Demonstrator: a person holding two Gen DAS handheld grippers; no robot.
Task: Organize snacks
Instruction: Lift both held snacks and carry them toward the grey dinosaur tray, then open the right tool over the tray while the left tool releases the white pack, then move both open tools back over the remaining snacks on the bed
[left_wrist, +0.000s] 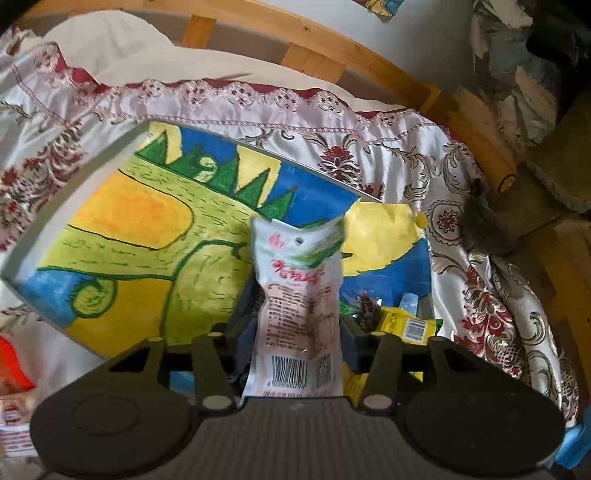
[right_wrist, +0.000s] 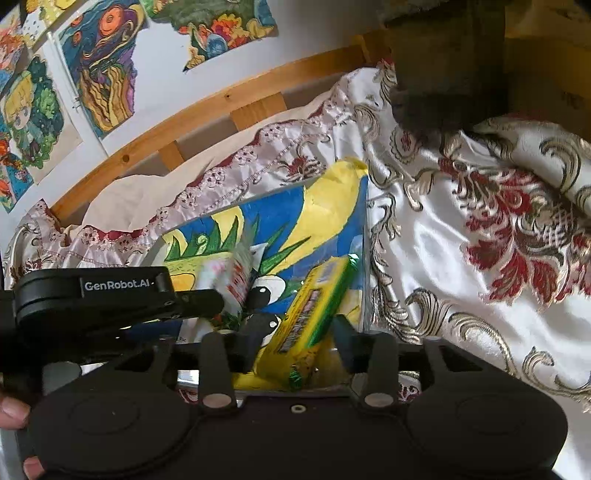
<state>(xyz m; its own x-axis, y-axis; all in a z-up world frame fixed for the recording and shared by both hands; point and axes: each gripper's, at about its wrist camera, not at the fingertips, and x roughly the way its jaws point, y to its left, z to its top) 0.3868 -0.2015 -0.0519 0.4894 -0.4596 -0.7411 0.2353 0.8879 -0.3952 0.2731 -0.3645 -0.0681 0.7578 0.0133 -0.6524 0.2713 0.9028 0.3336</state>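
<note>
Left gripper (left_wrist: 295, 332): jaws parted, pads standing off the pink-white snack packet (left_wrist: 297, 314) between them; released, not clamped.
Packet axis: long side runs straight away from the left gripper, barcode end nearest it, top over the painted tray (left_wrist: 74, 192).
Right gripper (right_wrist: 295, 350): jaws apart around the yellow-green snack bar (right_wrist: 314, 314), no squeeze visible.
Bar axis: tilted, upper end leaning toward the tray's right edge.
Nearer hand: each gripper to its own snack.
Carrier: tray lies on the patterned bedcover (right_wrist: 461, 277).

Matte black left gripper (right_wrist: 207, 301) with white "GenRobot.AI" lettering, silver rivets.
</note>
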